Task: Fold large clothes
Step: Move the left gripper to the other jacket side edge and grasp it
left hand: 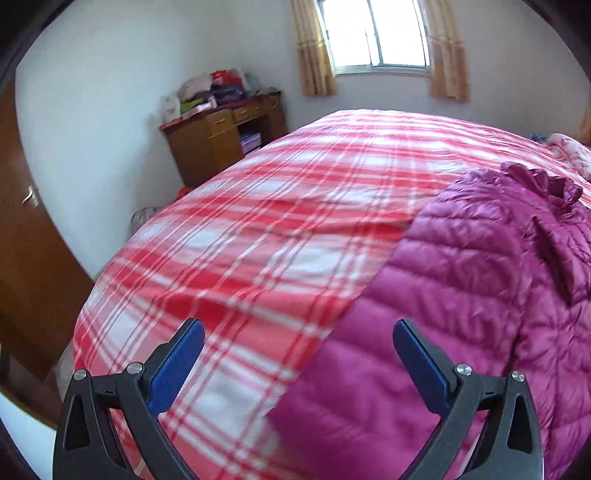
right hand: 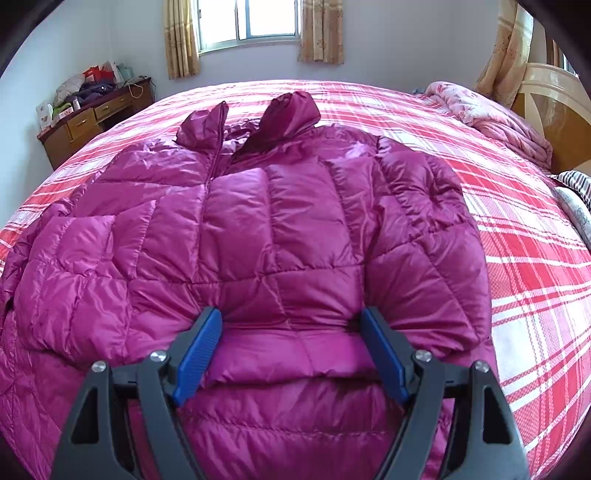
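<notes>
On the bed (right hand: 524, 280), a magenta puffer jacket (right hand: 258, 229) lies spread flat, collar toward the window (right hand: 258, 22). Right tool (right hand: 291, 347) straddles a bulge at its hem, spread wide, grip uncertain. Left tool (left hand: 299, 365) hangs released over the jacket's edge.

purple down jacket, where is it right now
Right wrist view: the purple down jacket lies spread on the plaid bed cover, hood toward the window.

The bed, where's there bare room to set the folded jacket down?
Free: the plaid cover between the magenta jacket and the desk-side edge, and the strip between the jacket's sleeve and the striped pillow. Crowded: the headboard corner, where a pink quilt is heaped.
</notes>
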Motion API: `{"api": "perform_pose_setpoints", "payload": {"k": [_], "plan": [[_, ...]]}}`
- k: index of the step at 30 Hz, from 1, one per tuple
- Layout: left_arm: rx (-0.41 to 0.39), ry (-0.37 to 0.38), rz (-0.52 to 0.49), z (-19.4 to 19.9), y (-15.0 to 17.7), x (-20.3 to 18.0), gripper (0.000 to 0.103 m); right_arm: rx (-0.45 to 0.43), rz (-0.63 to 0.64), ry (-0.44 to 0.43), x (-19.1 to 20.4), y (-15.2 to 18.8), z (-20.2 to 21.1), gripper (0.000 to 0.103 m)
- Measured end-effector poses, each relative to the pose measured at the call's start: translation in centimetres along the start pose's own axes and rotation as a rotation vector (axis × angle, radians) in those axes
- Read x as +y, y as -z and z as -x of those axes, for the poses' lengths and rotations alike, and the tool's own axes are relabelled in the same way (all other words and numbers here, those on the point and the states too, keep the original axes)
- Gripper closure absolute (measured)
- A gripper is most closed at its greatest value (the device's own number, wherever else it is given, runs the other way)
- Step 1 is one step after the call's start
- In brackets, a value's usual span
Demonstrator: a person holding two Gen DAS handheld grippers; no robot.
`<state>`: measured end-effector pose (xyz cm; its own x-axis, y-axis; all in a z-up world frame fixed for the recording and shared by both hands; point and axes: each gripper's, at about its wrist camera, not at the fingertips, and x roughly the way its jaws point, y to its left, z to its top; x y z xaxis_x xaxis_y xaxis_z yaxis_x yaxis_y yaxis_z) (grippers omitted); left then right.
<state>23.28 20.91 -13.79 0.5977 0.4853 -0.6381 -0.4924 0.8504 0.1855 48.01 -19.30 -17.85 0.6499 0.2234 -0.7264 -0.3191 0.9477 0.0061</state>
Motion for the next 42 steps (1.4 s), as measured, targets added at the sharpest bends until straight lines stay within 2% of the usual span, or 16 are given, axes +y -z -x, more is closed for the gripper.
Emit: {"api": "perform_pose_setpoints", "payload": {"k": [4,12,18,24,26,28,30,34,37,42], "plan": [[0.045,0.023,0.055,-0.5,2.3,1.4,0.001,-0.003,-0.001,0.003,0.0,0.1,0.1,0.023],[0.092,0.118,0.068,0.1,4.4,-0.8,0.001,-0.005,0.003,0.011,0.0,0.1,0.2,0.022],[0.080,0.129,0.055,0.4,5.1,-1.5,0.001,-0.004,0.004,0.015,0.1,0.1,0.2,0.022],[0.055,0.134,0.047,1.3,5.1,-1.6,0.007,-0.004,0.004,0.015,0.0,0.1,0.2,0.022],[0.059,0.141,0.049,1.3,5.2,-1.5,0.016,-0.004,0.003,0.017,0.1,0.1,0.2,0.022],[0.078,0.160,0.050,1.0,5.3,-1.6,0.042,-0.005,0.003,0.018,0.0,0.1,0.2,0.022],[0.081,0.177,0.053,1.0,5.4,-1.6,0.052,-0.005,0.003,0.019,0.0,0.1,0.2,0.022],[0.037,0.186,0.049,1.9,4.6,-1.1,0.086,-0.004,0.004,0.019,0.0,0.2,0.2,0.022],[-0.020,0.196,0.061,3.1,3.1,-0.1,0.092,-0.005,0.005,0.020,0.0,0.2,0.3,0.022],[-0.099,0.188,0.067,4.6,0.5,1.1,0.094,-0.005,0.003,0.018,0.1,0.2,0.3,0.022]]}}
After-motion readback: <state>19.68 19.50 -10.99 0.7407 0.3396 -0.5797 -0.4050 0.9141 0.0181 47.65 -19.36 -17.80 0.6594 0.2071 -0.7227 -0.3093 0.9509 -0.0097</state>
